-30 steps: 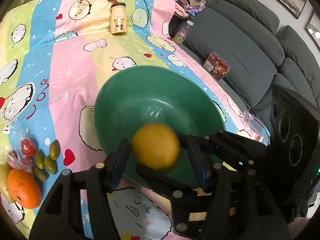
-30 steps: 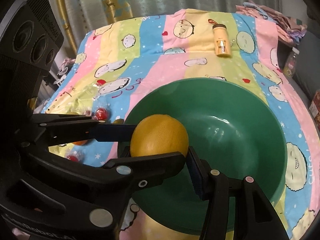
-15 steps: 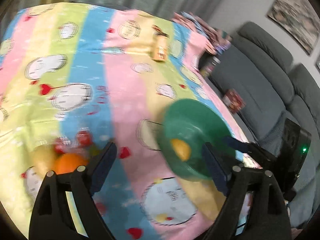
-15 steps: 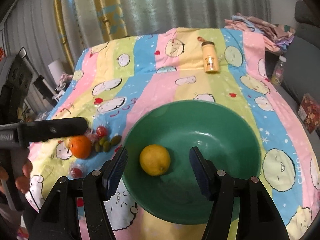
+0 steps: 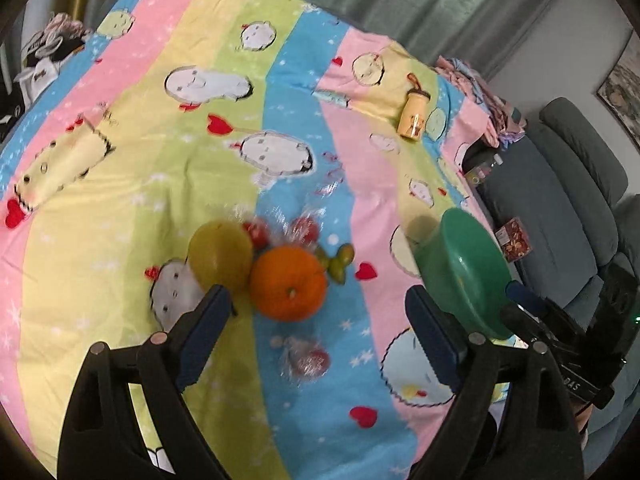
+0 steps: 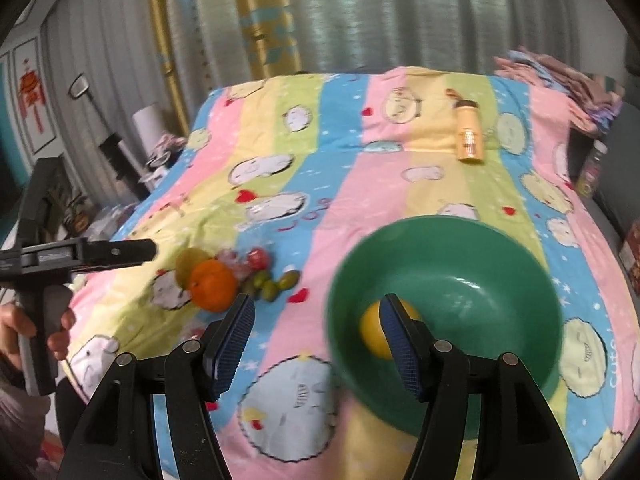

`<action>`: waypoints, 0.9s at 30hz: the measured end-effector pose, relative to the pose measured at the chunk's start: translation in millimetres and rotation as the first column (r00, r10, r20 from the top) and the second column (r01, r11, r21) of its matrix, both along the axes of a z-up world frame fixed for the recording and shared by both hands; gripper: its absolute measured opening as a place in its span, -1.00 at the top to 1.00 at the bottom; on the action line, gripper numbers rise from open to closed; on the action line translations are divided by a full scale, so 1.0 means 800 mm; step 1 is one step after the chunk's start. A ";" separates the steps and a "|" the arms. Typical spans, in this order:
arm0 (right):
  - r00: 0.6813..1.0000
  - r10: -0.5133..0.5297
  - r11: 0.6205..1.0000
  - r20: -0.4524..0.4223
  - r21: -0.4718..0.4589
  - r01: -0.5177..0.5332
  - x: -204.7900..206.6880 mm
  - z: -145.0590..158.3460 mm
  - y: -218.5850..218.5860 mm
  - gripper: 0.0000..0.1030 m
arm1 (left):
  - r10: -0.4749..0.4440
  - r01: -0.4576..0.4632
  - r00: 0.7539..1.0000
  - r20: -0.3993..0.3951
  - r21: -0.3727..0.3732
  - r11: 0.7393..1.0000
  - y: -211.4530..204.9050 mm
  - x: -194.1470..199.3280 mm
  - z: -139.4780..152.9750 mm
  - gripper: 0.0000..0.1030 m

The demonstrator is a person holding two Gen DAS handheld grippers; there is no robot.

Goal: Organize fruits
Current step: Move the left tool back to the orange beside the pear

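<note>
My left gripper (image 5: 318, 320) stands open and empty just short of an orange (image 5: 288, 284) lying on the striped cartoon cloth. Beside the orange lie a yellow-green round fruit (image 5: 220, 254), small green fruits (image 5: 338, 264) and red fruits in clear wrap (image 5: 308, 362). To the right sits the green bowl (image 5: 464, 272), with my right gripper (image 5: 520, 300) beyond its near rim. In the right wrist view my right gripper (image 6: 316, 332) is open over the near left rim of the bowl (image 6: 440, 224). A yellow citrus fruit (image 6: 370, 334) rests inside, half hidden by the right finger. The left gripper (image 6: 146, 252) hovers by the orange (image 6: 212, 284).
A yellow bottle (image 5: 414, 118) lies at the far side of the cloth (image 5: 120, 208). A grey sofa (image 5: 568, 184) with a red snack packet (image 5: 514, 238) runs along the right edge. Folded clothes (image 6: 560, 76) sit at the far right corner. A person's hand (image 6: 24, 332) holds the left gripper's handle.
A second ago the left jaws held the yellow citrus over the bowl; it now lies in the bowl. The left gripper opened and swung left to the fruit pile. The right gripper opened and drew back.
</note>
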State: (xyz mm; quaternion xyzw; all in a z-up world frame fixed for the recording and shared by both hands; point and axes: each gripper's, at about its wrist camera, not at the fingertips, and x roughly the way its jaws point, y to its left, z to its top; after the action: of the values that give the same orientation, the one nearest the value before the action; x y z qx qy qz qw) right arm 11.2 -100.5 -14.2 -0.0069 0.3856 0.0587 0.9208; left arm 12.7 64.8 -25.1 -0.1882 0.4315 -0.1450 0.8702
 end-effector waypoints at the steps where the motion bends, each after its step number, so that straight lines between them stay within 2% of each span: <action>1: 1.000 0.013 1.000 -0.007 -0.004 -0.013 -0.001 -0.002 0.006 -0.27 | -0.001 0.001 1.000 -0.008 -0.002 1.000 0.001 -0.001 -0.005 -0.73; 9: 0.989 0.110 0.994 -0.099 -0.013 -0.112 0.008 -0.031 0.051 -0.27 | 0.026 -0.025 0.998 -0.055 0.021 0.999 0.020 -0.012 -0.037 -0.73; 14: 0.977 0.152 0.988 -0.150 -0.005 -0.155 0.019 -0.048 0.076 -0.27 | 0.040 -0.041 0.996 -0.079 -0.016 0.999 0.035 -0.016 -0.050 -0.73; 20: 0.965 0.181 0.983 -0.191 0.010 -0.183 0.040 -0.064 0.098 -0.27 | 0.010 -0.022 0.996 -0.094 -0.127 0.992 0.040 -0.015 -0.060 -0.73; 23: 0.959 0.191 0.981 -0.209 0.018 -0.191 0.053 -0.072 0.106 -0.27 | -0.001 -0.022 0.993 -0.114 -0.200 0.980 0.042 -0.010 -0.068 -0.73; 27: 0.952 0.212 0.976 -0.221 0.004 -0.216 0.071 -0.079 0.119 -0.27 | -0.007 -0.017 0.993 -0.117 -0.205 0.979 0.034 0.002 -0.069 -0.73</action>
State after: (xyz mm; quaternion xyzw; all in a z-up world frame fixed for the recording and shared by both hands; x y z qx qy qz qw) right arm 67.6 -5.2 -77.6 -0.0515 0.4825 0.1547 0.8606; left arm 14.3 92.1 -79.9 -0.2865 0.4643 -0.1755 0.8195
